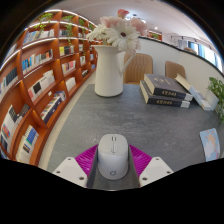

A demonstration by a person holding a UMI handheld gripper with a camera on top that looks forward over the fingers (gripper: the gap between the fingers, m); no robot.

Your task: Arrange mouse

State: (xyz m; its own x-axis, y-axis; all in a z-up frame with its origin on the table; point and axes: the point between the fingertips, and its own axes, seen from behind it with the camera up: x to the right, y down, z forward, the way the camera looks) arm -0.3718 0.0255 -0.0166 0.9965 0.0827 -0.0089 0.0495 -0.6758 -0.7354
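A white and grey mouse (112,156) sits lengthwise between my gripper's (112,166) two fingers, its nose pointing away over the grey table (120,118). The magenta pads (86,156) press against its left and right sides, so the gripper is shut on it. The mouse appears held a little above the tabletop. Its underside is hidden.
A white vase (108,72) with pale flowers (118,34) stands further back on the table, slightly left. A stack of books (165,92) lies to the right. A wooden bookshelf (38,85) runs along the left. Chairs (140,68) stand behind the table. A blue-edged item (211,142) lies at the right.
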